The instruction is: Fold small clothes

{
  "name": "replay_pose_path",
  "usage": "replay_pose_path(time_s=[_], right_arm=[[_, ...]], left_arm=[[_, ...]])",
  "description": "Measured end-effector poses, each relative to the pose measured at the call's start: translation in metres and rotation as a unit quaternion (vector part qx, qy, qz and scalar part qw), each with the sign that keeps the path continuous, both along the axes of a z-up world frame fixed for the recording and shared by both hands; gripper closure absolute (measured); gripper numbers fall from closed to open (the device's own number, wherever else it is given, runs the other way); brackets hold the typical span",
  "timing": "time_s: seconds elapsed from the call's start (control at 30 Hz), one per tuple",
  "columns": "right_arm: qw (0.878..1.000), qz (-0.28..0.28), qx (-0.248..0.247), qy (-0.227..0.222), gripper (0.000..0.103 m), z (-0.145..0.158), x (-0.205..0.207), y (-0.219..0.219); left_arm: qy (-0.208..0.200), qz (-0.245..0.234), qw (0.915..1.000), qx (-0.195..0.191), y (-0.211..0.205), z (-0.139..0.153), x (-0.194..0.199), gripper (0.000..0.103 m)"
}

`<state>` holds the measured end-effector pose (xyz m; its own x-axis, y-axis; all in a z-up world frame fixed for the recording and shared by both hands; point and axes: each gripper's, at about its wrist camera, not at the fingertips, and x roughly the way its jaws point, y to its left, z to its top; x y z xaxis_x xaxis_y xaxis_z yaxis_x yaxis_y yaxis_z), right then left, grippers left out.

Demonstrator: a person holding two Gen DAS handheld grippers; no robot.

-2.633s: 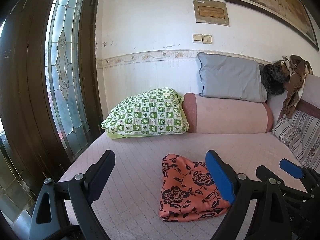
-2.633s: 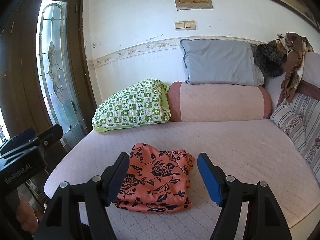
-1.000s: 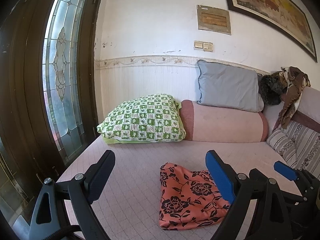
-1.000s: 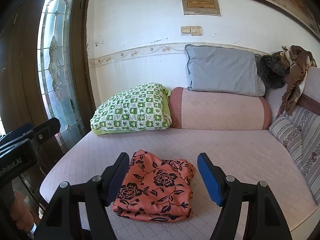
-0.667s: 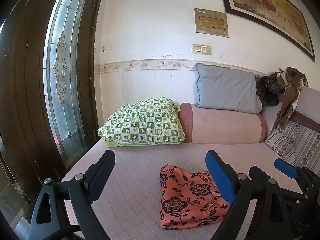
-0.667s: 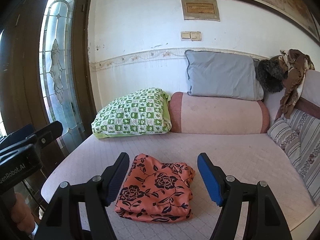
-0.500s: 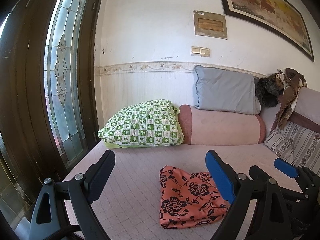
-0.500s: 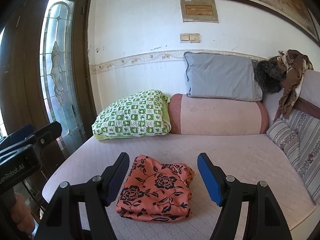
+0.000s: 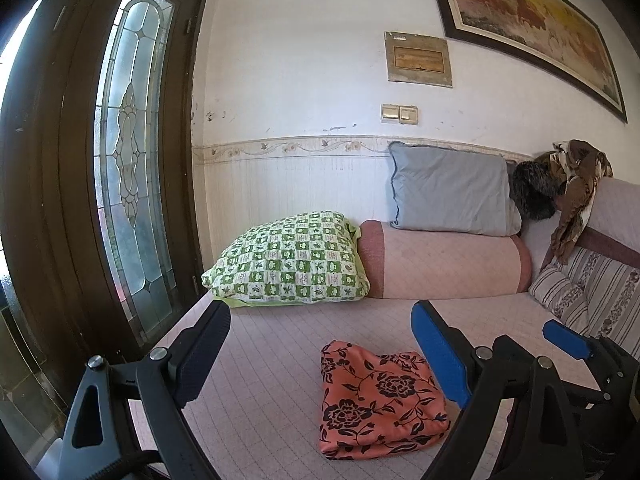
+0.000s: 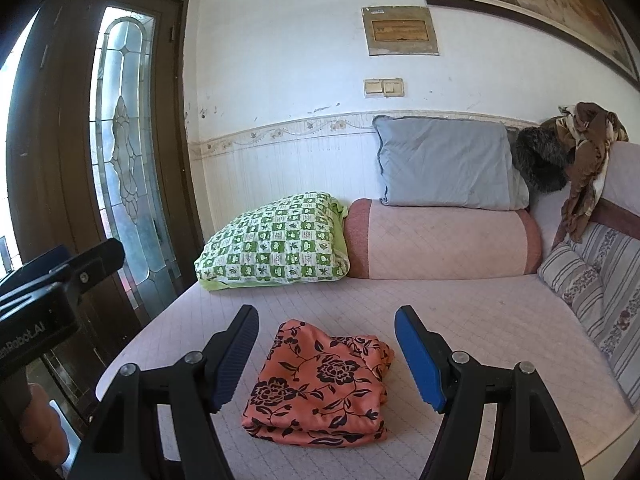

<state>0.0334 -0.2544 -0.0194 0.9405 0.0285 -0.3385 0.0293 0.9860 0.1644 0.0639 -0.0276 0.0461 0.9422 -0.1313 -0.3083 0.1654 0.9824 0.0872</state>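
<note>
An orange garment with black flowers (image 9: 376,400) (image 10: 324,384) lies folded into a compact stack on the pink quilted bed (image 9: 280,360) (image 10: 480,320), near its front edge. My left gripper (image 9: 320,344) hangs open above the bed, back from the garment, with nothing between its fingers. My right gripper (image 10: 326,344) is open too, held clear of the cloth, which shows between its two fingers. In the left wrist view the right gripper's body sits at the lower right. The left gripper's body and a hand on it appear at the far left of the right wrist view.
A green checked pillow (image 9: 288,268), a pink bolster (image 9: 444,264) and a grey pillow (image 9: 452,196) line the wall. Striped cushions (image 10: 600,280) and a brown cloth (image 10: 588,152) stand on the right. A wooden door with leaded glass (image 9: 128,184) is left of the bed.
Both grippers have drawn back and risen a little, so the folded garment and pillows sit lower and smaller in view. The garment has not moved, and both grippers have stayed open.
</note>
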Motion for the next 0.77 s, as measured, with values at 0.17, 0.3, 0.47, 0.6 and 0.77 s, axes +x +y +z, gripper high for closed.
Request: replay_pose_path(time_s=[0.17, 0.3, 0.47, 0.6, 0.77], right_arm=[[1.000, 0.002, 0.000, 0.006, 0.029, -0.003, 0.008, 0.000], [1.000, 0.002, 0.002, 0.013, 0.029, -0.005, 0.017, 0.000], [1.000, 0.002, 0.005, 0.017, 0.029, -0.005, 0.027, 0.000], [1.000, 0.004, 0.005, 0.020, 0.029, -0.007, 0.035, 0.003], [0.999, 0.009, 0.015, 0.033, 0.029, -0.016, 0.051, 0.000]], left_arm=[[0.007, -0.003, 1.0000, -0.002, -0.003, -0.003, 0.008, 0.011], [0.012, -0.003, 0.9999, -0.003, -0.003, -0.004, 0.016, 0.011], [0.018, -0.007, 0.9998, -0.004, -0.004, -0.005, 0.027, 0.011], [0.018, -0.016, 0.9997, -0.010, -0.003, -0.006, 0.033, 0.011], [0.003, -0.013, 0.9997, -0.018, 0.000, -0.013, 0.045, 0.011]])
